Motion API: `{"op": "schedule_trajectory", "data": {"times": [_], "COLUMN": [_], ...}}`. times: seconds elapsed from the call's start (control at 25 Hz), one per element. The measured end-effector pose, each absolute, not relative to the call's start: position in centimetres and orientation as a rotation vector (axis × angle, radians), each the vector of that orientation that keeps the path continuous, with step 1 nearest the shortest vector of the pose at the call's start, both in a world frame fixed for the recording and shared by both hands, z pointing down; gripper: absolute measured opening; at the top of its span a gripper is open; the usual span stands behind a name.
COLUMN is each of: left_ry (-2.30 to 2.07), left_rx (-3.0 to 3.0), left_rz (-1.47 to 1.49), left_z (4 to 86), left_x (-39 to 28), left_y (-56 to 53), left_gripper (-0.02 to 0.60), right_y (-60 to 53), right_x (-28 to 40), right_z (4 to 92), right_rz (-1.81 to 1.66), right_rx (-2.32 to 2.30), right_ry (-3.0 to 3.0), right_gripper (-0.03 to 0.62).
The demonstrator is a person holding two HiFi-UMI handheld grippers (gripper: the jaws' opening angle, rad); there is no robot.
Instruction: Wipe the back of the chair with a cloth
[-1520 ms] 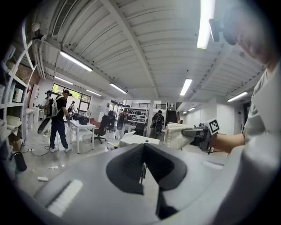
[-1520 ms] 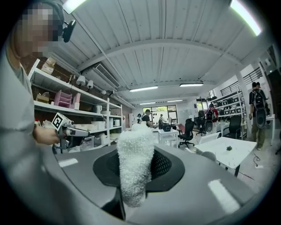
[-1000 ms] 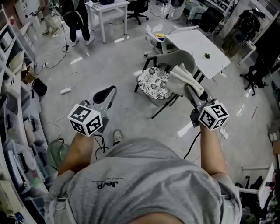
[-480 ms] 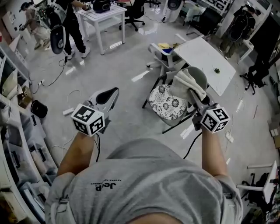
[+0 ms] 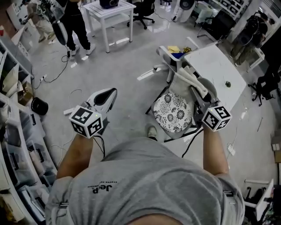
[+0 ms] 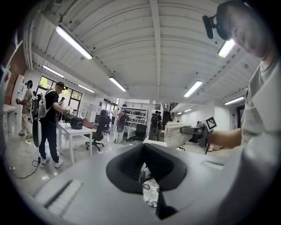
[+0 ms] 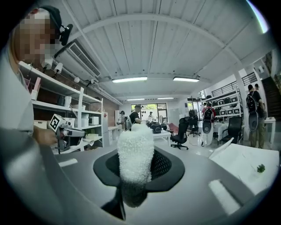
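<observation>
A chair with a floral seat cushion (image 5: pixel 174 112) and a grey backrest (image 5: pixel 211 90) stands right of centre in the head view. My right gripper (image 5: pixel 193 89) is shut on a white fluffy cloth (image 5: pixel 186 74), which hangs at the top of the backrest. In the right gripper view the cloth (image 7: pixel 135 154) stands up between the jaws of that gripper (image 7: pixel 134 178). My left gripper (image 5: pixel 113 92) is held left of the chair over the floor, shut with nothing in it. In the left gripper view its jaws (image 6: pixel 142 175) almost meet, and the cushion (image 6: pixel 152 193) shows through the slit.
A white table (image 5: pixel 217 66) stands right behind the chair. Another white table (image 5: pixel 107 11), a black office chair (image 5: pixel 142 9) and a standing person (image 5: pixel 77 22) are at the back. Shelves (image 5: pixel 13 110) line the left side. Cables (image 5: pixel 57 66) lie on the floor.
The person has stepped closer to the chair, which now lies nearer in the view. The right gripper with the cloth has come over the top of the backrest. The left gripper stays shut.
</observation>
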State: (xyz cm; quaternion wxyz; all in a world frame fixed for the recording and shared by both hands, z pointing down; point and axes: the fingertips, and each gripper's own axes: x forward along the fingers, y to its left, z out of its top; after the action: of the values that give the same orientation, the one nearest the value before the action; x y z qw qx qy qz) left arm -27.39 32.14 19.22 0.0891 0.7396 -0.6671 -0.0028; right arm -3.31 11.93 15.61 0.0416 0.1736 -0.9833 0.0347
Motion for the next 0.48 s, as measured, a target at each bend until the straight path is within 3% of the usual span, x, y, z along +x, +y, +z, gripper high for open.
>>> {"op": "schedule_trajectory", "data": {"times": [0.48], "left_ry": [-2.16], "left_rx": [2.02], "left_rz": [0.071], "left_z": [20.9], "left_x": [-33.6], "left_y": [14.3], "left_gripper": [0.054], "right_y": [-9.4], "right_x": [-13.0], "right_z": [20.3], "right_rz": [0.143], "right_rx": [0.274], "right_ry": [-3.017], "right_gripper": [0.082]}}
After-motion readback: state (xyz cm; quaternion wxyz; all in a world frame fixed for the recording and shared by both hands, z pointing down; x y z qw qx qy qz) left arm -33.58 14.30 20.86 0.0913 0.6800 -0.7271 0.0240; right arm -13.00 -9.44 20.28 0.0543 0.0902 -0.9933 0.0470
